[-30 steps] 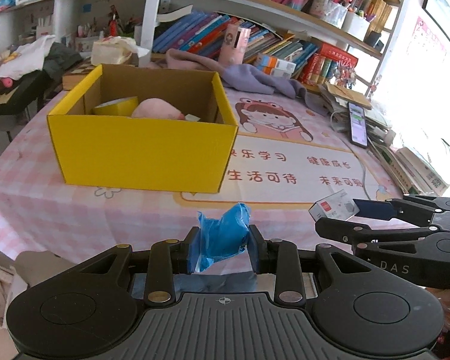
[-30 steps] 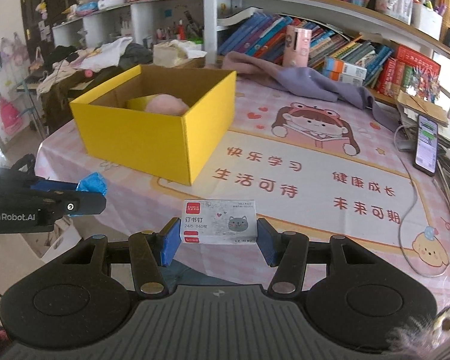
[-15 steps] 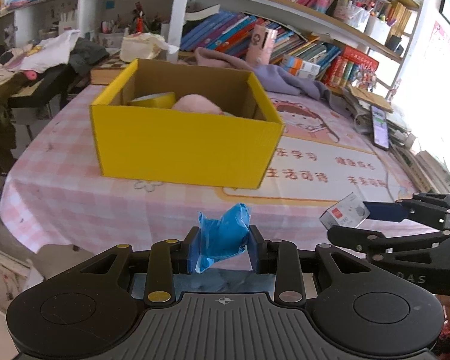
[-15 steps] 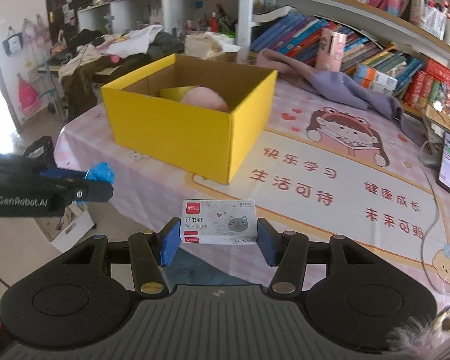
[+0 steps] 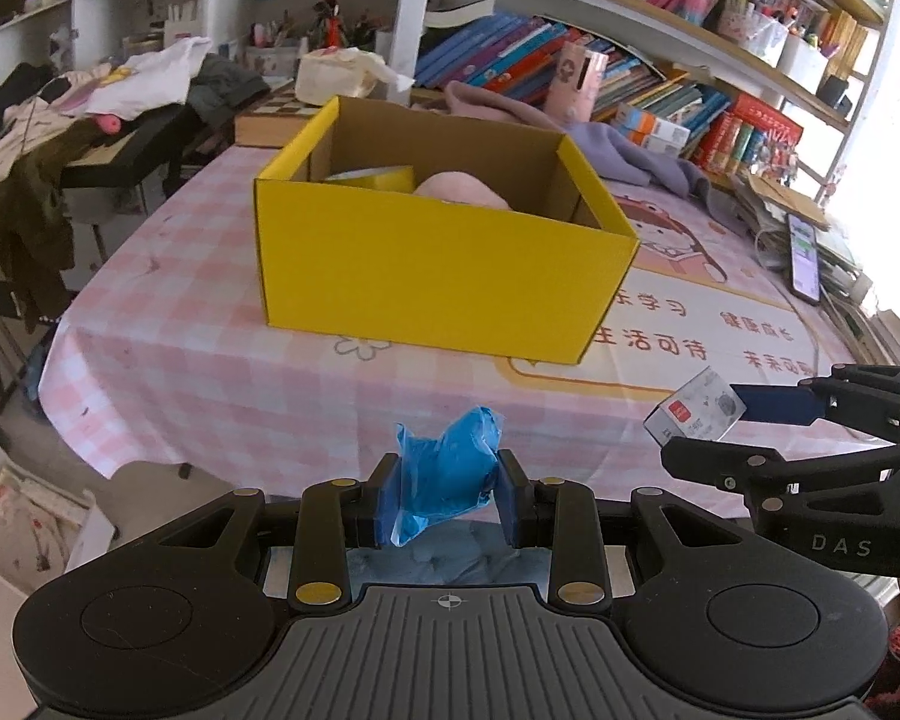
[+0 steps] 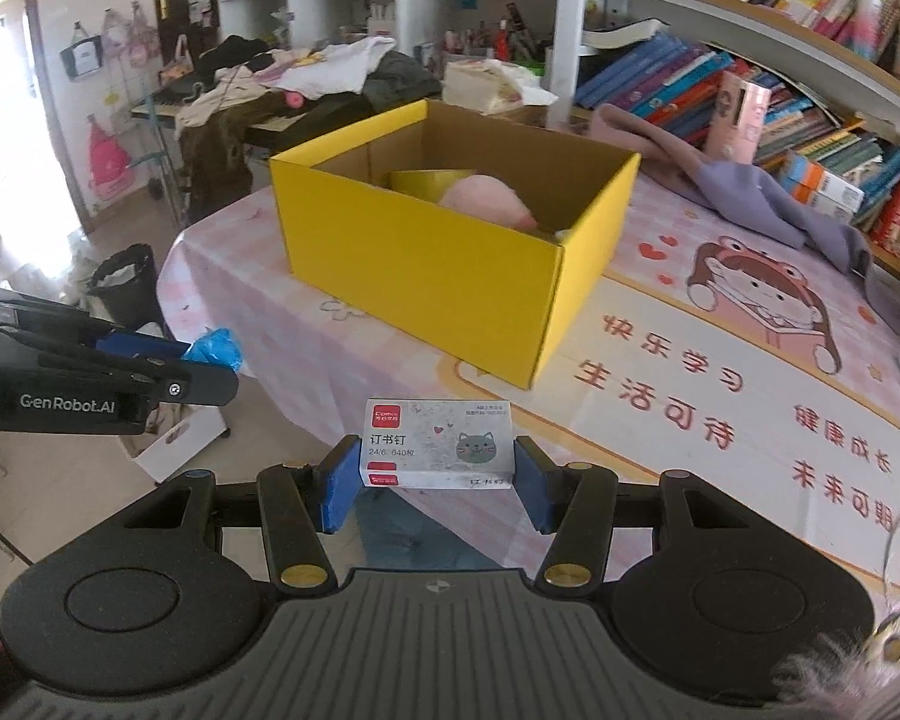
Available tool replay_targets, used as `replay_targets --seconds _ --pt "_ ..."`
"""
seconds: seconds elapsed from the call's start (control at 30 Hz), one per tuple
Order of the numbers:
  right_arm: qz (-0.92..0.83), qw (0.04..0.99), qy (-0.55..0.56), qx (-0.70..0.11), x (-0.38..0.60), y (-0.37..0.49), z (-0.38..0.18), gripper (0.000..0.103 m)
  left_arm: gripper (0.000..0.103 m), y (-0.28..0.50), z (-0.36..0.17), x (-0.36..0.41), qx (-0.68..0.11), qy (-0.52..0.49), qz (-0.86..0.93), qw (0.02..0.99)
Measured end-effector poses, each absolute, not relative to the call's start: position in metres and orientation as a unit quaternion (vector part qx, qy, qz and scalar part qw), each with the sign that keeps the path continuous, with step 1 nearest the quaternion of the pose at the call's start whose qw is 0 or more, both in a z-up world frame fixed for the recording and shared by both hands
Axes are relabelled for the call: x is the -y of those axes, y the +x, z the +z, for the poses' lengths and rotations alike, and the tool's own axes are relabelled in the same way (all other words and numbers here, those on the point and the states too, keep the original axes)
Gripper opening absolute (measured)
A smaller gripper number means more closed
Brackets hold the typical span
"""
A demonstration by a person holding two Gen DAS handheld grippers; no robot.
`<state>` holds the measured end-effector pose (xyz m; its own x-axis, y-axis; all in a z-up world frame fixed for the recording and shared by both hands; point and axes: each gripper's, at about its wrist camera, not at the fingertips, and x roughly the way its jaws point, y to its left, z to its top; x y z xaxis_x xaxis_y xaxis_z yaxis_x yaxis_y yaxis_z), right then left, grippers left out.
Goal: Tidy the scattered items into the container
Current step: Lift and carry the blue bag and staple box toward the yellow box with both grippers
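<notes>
Two loads are ready: left gripper (image 5: pixel 447 495) clamps a blue wrapper (image 5: pixel 444 471); right gripper (image 6: pixel 437 480) clamps a staple box (image 6: pixel 438 444), long axis across the jaws. Yellow box (image 5: pixel 438 276) sits frame-centre, above both.

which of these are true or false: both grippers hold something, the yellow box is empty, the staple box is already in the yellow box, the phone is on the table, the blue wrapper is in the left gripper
1. Both grippers hold something. True: the left gripper and the right gripper each clamp an item between their fingers.
2. The yellow box is empty. False: a pink object and a yellow item already lie inside.
3. The staple box is already in the yellow box. False: it is in the right gripper, short of the box.
4. The phone is on the table. True: it lies near the table's right edge.
5. The blue wrapper is in the left gripper. True.
</notes>
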<state>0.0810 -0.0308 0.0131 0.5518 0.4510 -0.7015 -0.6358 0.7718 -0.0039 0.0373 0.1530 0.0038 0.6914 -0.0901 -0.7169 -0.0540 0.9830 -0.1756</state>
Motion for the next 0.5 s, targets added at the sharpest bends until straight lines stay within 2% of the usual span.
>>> replay_targets --seconds 0.5 --pt "0.326 0.898 -0.121 -0.269 0.010 0.147 0.053 0.051 0.031 0.107 0.057 -0.168 -0.312 -0.050 -0.004 0.949"
